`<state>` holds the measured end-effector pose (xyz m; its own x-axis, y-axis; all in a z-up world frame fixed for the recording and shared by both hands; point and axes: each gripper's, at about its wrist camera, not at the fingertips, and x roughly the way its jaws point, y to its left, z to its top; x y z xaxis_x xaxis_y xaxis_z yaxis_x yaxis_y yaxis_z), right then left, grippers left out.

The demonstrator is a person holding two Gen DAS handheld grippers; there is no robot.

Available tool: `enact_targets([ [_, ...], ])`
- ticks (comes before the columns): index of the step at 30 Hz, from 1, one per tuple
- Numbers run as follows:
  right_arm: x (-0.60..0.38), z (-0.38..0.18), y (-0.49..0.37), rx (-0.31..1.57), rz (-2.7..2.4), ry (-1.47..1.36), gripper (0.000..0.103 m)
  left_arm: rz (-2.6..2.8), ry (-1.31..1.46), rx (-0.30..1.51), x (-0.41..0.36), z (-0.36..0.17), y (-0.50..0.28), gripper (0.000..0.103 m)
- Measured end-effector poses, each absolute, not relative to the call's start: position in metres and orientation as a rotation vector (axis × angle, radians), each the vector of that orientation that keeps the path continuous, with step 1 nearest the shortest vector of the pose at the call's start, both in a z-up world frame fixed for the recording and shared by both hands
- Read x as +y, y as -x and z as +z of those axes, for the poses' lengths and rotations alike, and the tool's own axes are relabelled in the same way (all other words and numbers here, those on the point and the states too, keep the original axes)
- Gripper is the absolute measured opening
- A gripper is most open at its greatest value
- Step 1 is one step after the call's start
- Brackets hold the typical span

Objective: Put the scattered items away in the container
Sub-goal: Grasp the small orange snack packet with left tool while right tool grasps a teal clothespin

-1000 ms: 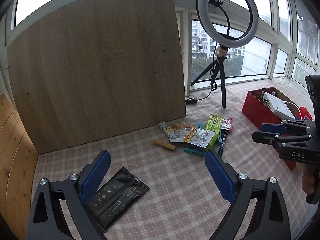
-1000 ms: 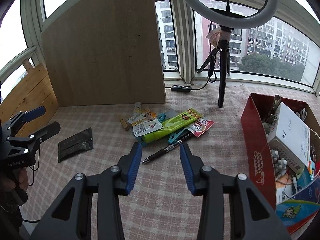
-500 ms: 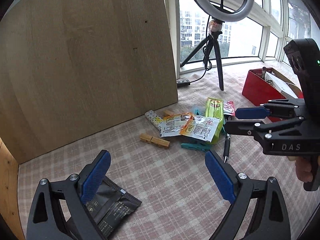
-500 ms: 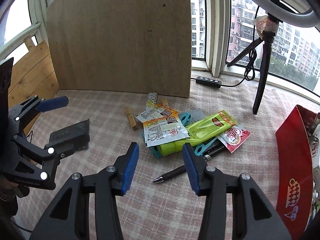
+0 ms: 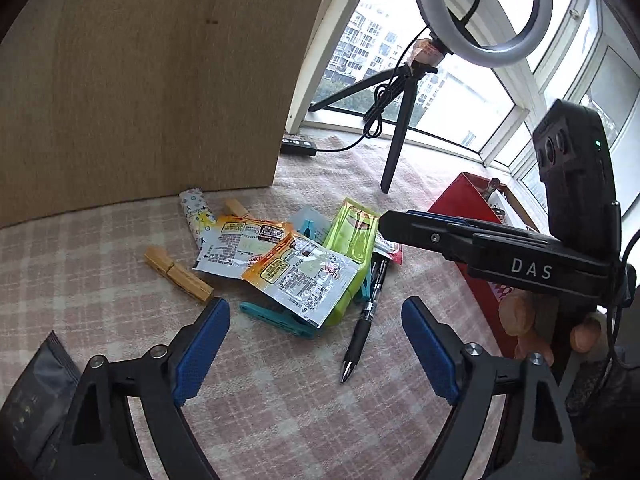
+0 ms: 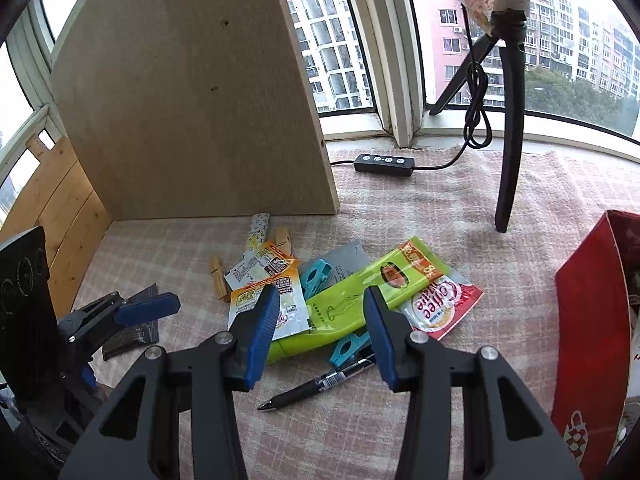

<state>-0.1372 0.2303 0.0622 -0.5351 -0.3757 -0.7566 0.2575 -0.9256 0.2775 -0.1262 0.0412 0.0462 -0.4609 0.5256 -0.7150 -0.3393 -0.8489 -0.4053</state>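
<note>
A black pen (image 6: 320, 382) is seen lying flat on the checked cloth (image 6: 460, 240), just in front of a pile of sachets (image 6: 280, 300); its long axis runs diagonally, tip toward the cameras. The left gripper (image 5: 316, 344) is closing, nothing between its jaws. The right gripper (image 6: 320, 332) is held apart, empty, above the pile. A red box (image 6: 588, 320) stands rightward.

Pink-and-white checked tablecloth (image 6: 400, 216). Lime-green pouch (image 6: 360, 300), red-white coffee sachet (image 6: 438, 308), orange-white sachets (image 5: 298, 270), teal clips (image 6: 316, 276), black pen (image 6: 320, 382), tan wooden clothespin (image 5: 178, 274), red box (image 6: 588, 320), blue gripper pads (image 6: 260, 332).
</note>
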Motion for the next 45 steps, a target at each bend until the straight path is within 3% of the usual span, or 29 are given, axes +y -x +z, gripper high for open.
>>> enact_targets([
  [2,0.235,0.062,0.139,-0.195,-2.48,-1.26,0.043,2.261,1.282,-0.421,0.035,0.035,0.135,0.066],
  [5,0.237,0.063,0.139,-0.178,-2.505,-1.248,0.043,2.204,1.343,-0.554,0.034,0.022,0.145,0.055],
  [11,0.235,0.058,0.144,-0.177,-2.482,-1.246,0.043,2.182,1.366,-0.547,0.043,0.019,0.145,0.054],
  [15,0.222,0.051,0.159,-0.156,-2.451,-1.284,0.038,2.18,1.382,-0.546,0.044,0.018,0.147,0.04],
  [19,0.21,0.042,0.178,-0.161,-2.369,-1.365,0.029,2.176,1.379,-0.56,0.042,0.017,0.147,0.038],
  [21,0.204,0.039,0.189,-0.164,-2.332,-1.41,0.029,2.173,1.377,-0.557,0.041,0.017,0.147,0.028],
  [26,0.195,0.028,0.214,-0.238,-2.257,-1.563,0.028,2.159,1.353,-0.568,0.04,0.018,0.148,0.018],
  [34,0.184,0.016,0.228,-0.221,-2.242,-1.755,0.028,2.157,1.325,-0.576,0.041,0.02,0.147,0.007],
  [37,0.184,0.011,0.229,-0.262,-2.234,-1.785,0.021,2.16,1.317,-0.565,0.042,0.021,0.147,0.0],
  [45,0.199,0.008,0.224,-0.437,-2.23,-1.751,0.015,2.175,1.292,-0.551,0.042,0.021,0.147,0.0],
])
